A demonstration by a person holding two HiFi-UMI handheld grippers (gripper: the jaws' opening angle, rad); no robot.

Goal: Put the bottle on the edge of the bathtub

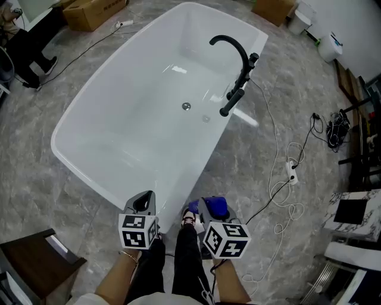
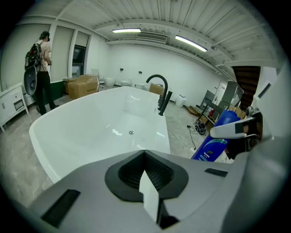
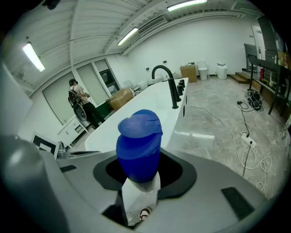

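Observation:
A white bathtub (image 1: 98, 83) fills the middle of the head view, with a black faucet (image 1: 235, 50) on its right rim. My right gripper (image 1: 208, 207) is shut on a blue bottle (image 1: 218, 207) just off the tub's near right corner, above the floor. In the right gripper view the bottle (image 3: 138, 145) stands between the jaws, cap towards the tub (image 3: 170, 102). My left gripper (image 1: 144, 200) hangs over the tub's near edge, shut and holding nothing. In the left gripper view (image 2: 145, 159) the bottle (image 2: 217, 142) shows at the right, beside the tub (image 2: 68, 107).
Grey marble floor surrounds the tub. White cables and a power strip (image 1: 292, 170) lie on the floor to the right. Cardboard boxes (image 1: 95, 12) stand at the far end, and dark wooden furniture (image 1: 36, 262) at the near left. A person (image 2: 41, 68) stands far off.

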